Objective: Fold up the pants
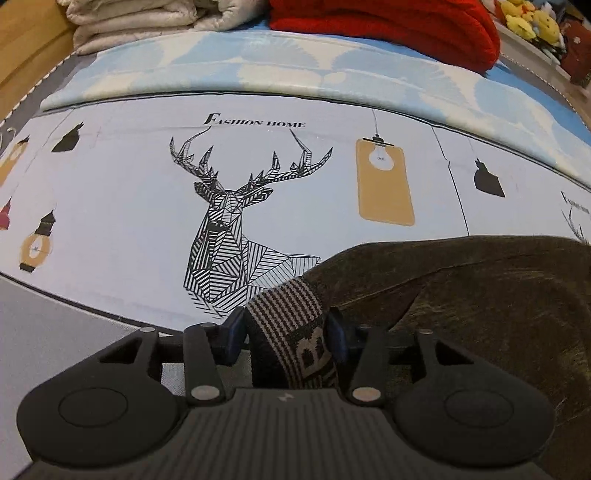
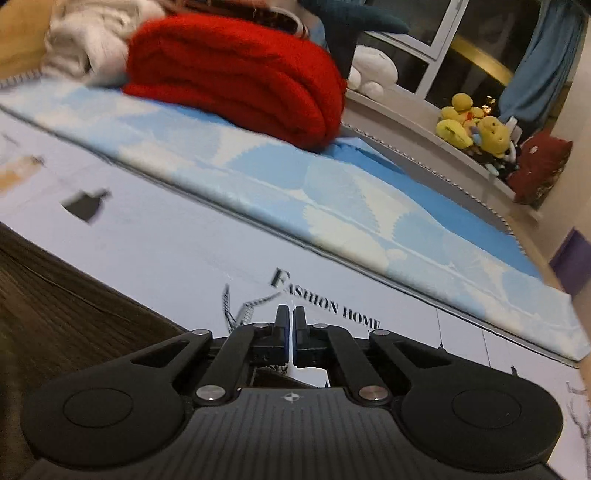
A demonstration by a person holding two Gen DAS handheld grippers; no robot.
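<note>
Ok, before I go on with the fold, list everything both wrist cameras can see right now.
pants: one pair, dark brown, on the bed sheet at the near right in the left view
waistband: one, striped black and beige, between the left tool's fingers
bed sheet: one, pale, deer and lamp print, under everything
blue mat: one, blue and white, behind the sheet
red knit: one, folded, on the far side of the mat
white quilt: one, folded, left of the red knit
yellow plush toys: several, on the window ledge
left tool: black, shut on the waistband
right tool: black, shut, holding nothing, over the sheet
</note>
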